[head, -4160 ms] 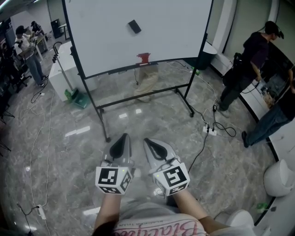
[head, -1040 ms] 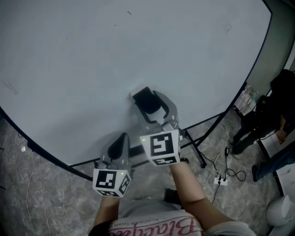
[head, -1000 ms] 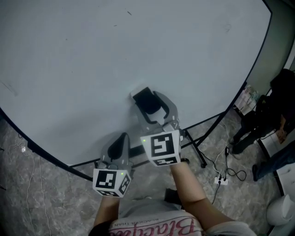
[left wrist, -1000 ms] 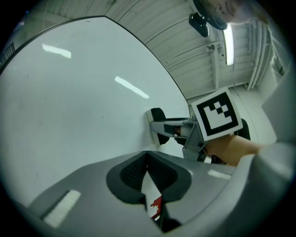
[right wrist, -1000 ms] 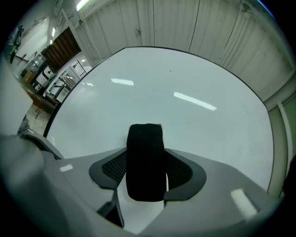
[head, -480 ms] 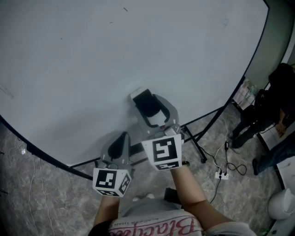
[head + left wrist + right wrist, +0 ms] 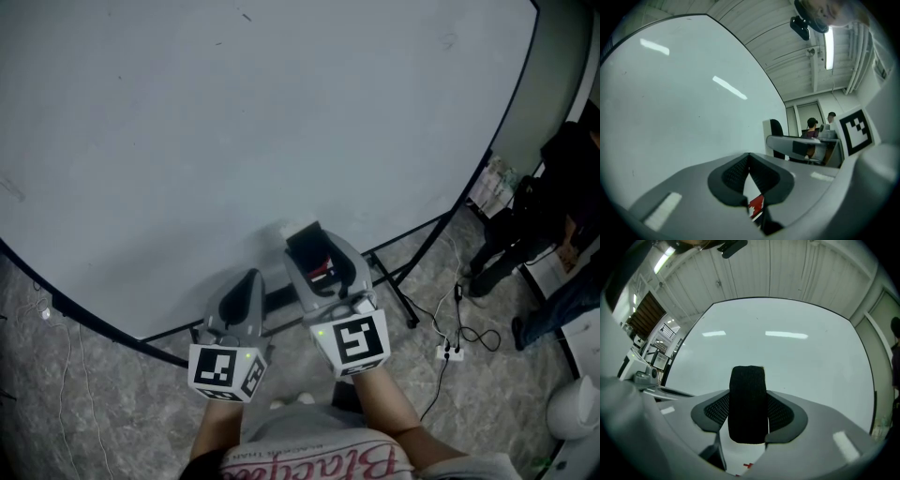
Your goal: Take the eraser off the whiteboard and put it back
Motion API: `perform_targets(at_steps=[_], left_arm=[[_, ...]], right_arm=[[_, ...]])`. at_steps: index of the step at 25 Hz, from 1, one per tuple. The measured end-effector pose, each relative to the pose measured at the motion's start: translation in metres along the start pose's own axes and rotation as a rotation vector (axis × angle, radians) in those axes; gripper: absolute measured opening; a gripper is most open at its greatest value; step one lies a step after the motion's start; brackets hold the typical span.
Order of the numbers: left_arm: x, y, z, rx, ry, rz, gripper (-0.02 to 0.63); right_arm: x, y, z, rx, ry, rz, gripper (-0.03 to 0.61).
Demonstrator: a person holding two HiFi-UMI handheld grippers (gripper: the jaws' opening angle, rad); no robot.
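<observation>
Your right gripper (image 7: 749,412) fingers are clamping the black rectangular eraser (image 7: 748,397) before the white whiteboard (image 7: 234,122). Your left gripper (image 7: 749,171) fingers are sitting closed, empty.

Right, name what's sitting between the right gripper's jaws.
The eraser, black and standing upright, is clamped between the pads of the right gripper. The right gripper view shows it, with the whiteboard behind.

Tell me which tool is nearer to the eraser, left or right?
Right. The right tool grips the eraser between its jaws; the left tool, shut, sits apart, lower left of it.
</observation>
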State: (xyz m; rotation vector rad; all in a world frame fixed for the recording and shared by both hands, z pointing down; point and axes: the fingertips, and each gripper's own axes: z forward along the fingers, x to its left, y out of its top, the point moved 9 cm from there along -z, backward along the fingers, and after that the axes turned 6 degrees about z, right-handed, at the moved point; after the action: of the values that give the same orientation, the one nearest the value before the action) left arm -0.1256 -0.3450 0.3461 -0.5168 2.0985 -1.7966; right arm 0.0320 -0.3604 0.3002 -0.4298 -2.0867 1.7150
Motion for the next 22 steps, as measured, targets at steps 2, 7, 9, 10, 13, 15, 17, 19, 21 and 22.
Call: perform_targets(at_steps=[2, 7, 9, 10, 13, 15, 17, 19, 21, 22], left_arm=[[0.0, 0.001, 0.0, 0.001, 0.002, 0.0, 0.0], [0.002, 0.0, 0.0, 0.003, -0.001, 0.006, 0.0], [0.002, 0.0, 0.0, 0.009, -0.002, 0.024, 0.0], [0.002, 0.001, 0.0, 0.011, -0.003, 0.039, -0.002], [0.001, 0.004, 0.0, -0.005, -0.021, 0.049, -0.002], [0.001, 0.006, 0.0, -0.017, -0.03, 0.039, 0.0], [0.002, 0.005, 0.001, -0.014, -0.026, 0.037, 0.0], [0.002, 0.004, 0.001, -0.008, -0.022, 0.031, 0.0], [0.002, 0.003, 0.0, -0.009, -0.022, 0.025, 0.0], [0.003, 0.004, -0.001, -0.011, -0.021, 0.024, 0.0]], right_arm=[[0.0, -0.008, -0.008, 0.009, 0.009, 0.012, 0.23], [0.001, -0.028, -0.023, 0.071, 0.017, 0.049, 0.23], [0.003, -0.031, -0.025, 0.061, 0.019, 0.036, 0.23], [0.005, -0.031, -0.026, 0.054, 0.017, 0.018, 0.23], [0.01, -0.031, -0.025, 0.05, 0.012, -0.016, 0.23], [0.011, -0.03, -0.024, 0.053, 0.015, -0.017, 0.231], [0.012, -0.03, -0.023, 0.06, 0.018, -0.028, 0.232], [0.013, -0.031, -0.022, 0.071, 0.015, -0.04, 0.232], [0.012, -0.03, -0.022, 0.076, 0.01, -0.037, 0.232], [0.012, -0.029, -0.022, 0.076, 0.009, -0.029, 0.232]])
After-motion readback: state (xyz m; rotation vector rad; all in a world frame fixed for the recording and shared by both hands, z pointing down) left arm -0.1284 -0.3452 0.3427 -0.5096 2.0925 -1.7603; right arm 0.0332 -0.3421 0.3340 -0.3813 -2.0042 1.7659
